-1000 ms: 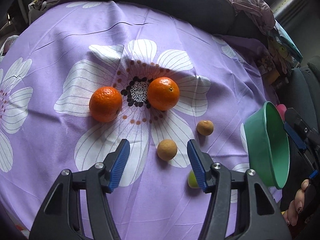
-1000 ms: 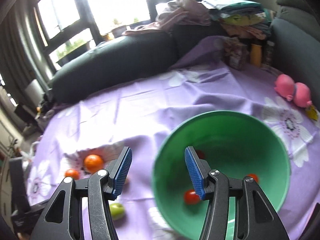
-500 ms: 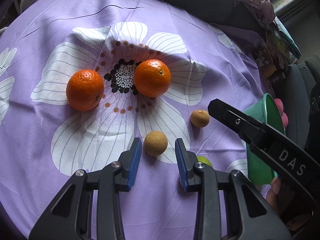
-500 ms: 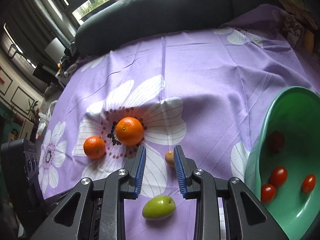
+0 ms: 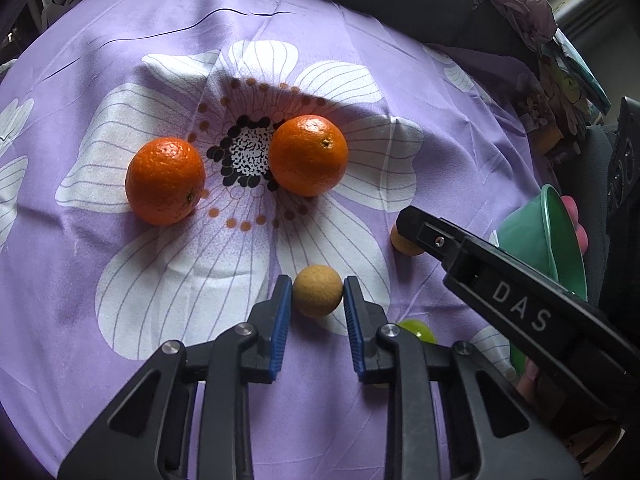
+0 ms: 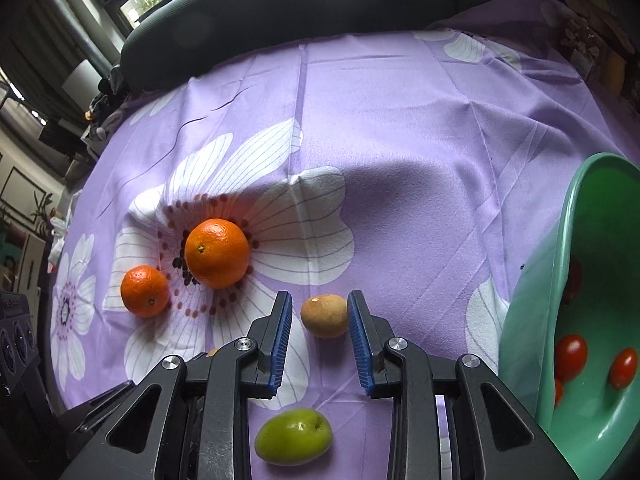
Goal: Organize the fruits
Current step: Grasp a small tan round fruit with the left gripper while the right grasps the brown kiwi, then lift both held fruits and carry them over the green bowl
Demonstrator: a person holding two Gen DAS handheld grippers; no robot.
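Down on the purple flowered cloth point(image 5: 120, 360) that covers the counter, the left tongs point(image 5: 314, 300) sit narrowed around a small tan round fruit point(image 5: 318, 290), both blue pads right against its sides; it rests on a white petal toward the near edge. Just beyond it two oranges flank the dark centre of the printed flower: the left orange point(image 5: 165, 181) and the right orange point(image 5: 307, 155), apart from each other. A second tan fruit point(image 5: 401, 242) lies to the right, partly hidden in the left wrist view by the black arm of the right tool marked "DAS".

From the right wrist view, the right tongs point(image 6: 319, 322) are partly open with that second tan fruit point(image 6: 324, 316) between the pads, a slim gap on each side, so no contact is seen. A green plum-like fruit point(image 6: 294, 436) lies on the cloth below these tongs, close to the near edge. At the right edge of the counter a green bowl point(image 6: 532, 340) is tipped up on its side, and small red tomatoes point(image 6: 571, 356) lie inside it. Fingers point(image 5: 576, 224) show behind the bowl's rim in the left wrist view. A dark cushion point(image 6: 320, 0) borders the far edge.
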